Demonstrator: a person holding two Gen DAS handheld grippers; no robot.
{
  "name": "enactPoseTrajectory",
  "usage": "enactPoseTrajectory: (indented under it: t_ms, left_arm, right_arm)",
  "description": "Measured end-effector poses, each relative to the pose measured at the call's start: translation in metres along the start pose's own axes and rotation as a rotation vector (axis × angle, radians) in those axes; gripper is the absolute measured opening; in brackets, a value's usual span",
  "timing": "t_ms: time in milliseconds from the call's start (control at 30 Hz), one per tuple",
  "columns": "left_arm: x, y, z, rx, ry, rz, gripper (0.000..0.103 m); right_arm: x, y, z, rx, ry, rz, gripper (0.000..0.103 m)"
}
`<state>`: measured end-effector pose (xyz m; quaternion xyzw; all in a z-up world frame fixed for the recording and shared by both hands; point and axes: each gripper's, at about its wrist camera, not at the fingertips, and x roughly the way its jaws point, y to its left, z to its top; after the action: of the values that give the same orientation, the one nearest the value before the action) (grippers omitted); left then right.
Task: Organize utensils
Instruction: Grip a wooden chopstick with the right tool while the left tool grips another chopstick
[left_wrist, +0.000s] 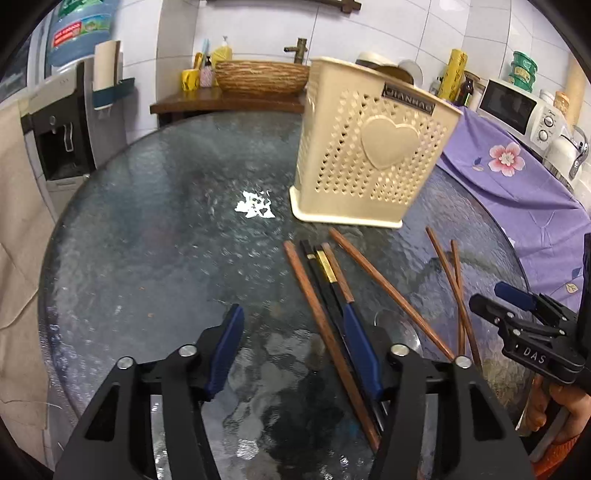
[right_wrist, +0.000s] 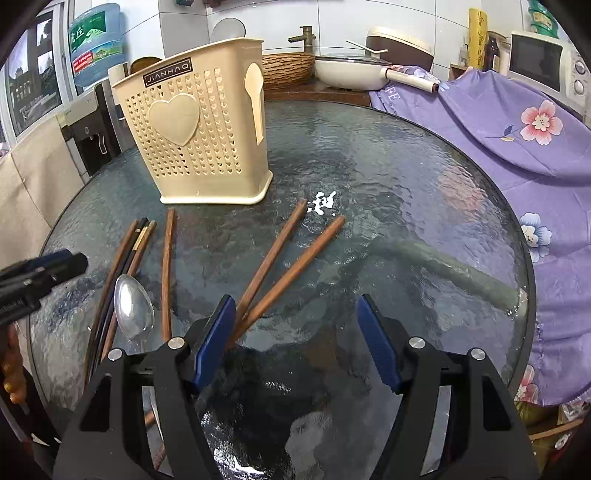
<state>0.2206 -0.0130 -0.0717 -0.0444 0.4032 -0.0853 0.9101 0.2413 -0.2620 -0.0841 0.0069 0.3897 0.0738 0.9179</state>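
A beige perforated utensil holder (left_wrist: 369, 151) with a heart stands on the round glass table (left_wrist: 155, 221); it also shows in the right wrist view (right_wrist: 199, 144). Several wooden and dark chopsticks (left_wrist: 325, 295) lie in front of it, also seen from the right (right_wrist: 125, 266). A metal spoon (right_wrist: 133, 306) lies among them. Two brown chopsticks (right_wrist: 284, 266) lie apart, their near ends by my right gripper's left finger. My left gripper (left_wrist: 295, 325) is open over the table, its right finger beside the chopstick bundle. My right gripper (right_wrist: 295, 314) is open and empty.
A purple flowered cloth (right_wrist: 517, 147) covers the right side. A wicker basin (left_wrist: 262, 75) on a wooden shelf, a microwave (left_wrist: 517, 107) and a water dispenser (left_wrist: 62, 129) stand behind the table. A white patch (left_wrist: 255, 205) marks the glass.
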Motion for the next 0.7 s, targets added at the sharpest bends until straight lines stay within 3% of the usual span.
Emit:
enactPoseTrajectory:
  t_ms: [333,567,700]
  left_arm:
    - [0.012,-0.01,-0.001,0.031,0.032,0.018,0.046]
    - [0.015,-0.007,-0.001,0.032,0.044,0.032,0.046]
    - [0.014,0.0,0.002,0.013,0.039,0.035,0.046]
  right_arm:
    - [0.02,-0.014,0.018,0.051,0.052,-0.057,0.051]
    - [0.032,-0.011,0.03,0.079,0.075,-0.028,0.04]
    - [0.029,-0.012,0.041,0.109,0.048,-0.004,0.04]
